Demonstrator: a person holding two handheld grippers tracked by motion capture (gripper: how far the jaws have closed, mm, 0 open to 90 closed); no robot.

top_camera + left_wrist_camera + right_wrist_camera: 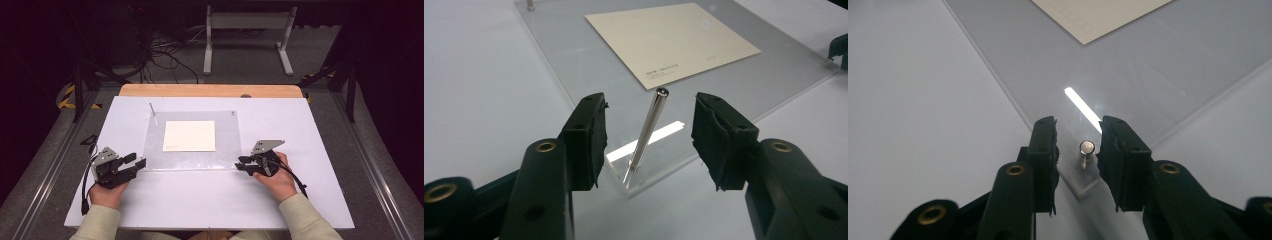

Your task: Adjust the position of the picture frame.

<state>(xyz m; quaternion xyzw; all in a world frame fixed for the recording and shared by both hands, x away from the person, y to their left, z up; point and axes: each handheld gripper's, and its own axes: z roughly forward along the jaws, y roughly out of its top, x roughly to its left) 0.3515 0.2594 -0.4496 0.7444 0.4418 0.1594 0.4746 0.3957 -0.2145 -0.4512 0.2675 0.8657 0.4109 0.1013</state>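
Your left claw [649, 142] stands wide and holds nothing, its pads either side of the tall steel pin [647, 131] that rises from the near left corner of the clear acrylic plate [227, 150]; your right claw [1079, 155] is narrowed around the short stud [1087, 150] at the plate's near right corner, the far pad close beside it, though I cannot tell if it touches. Both are thin, hard, polished metal, likely slippery, so grip them low near the plate, squarely between the pads. The plate, lying mid-surface with a cream card [189, 135] on it, looks stiff, smooth and scratch-prone.
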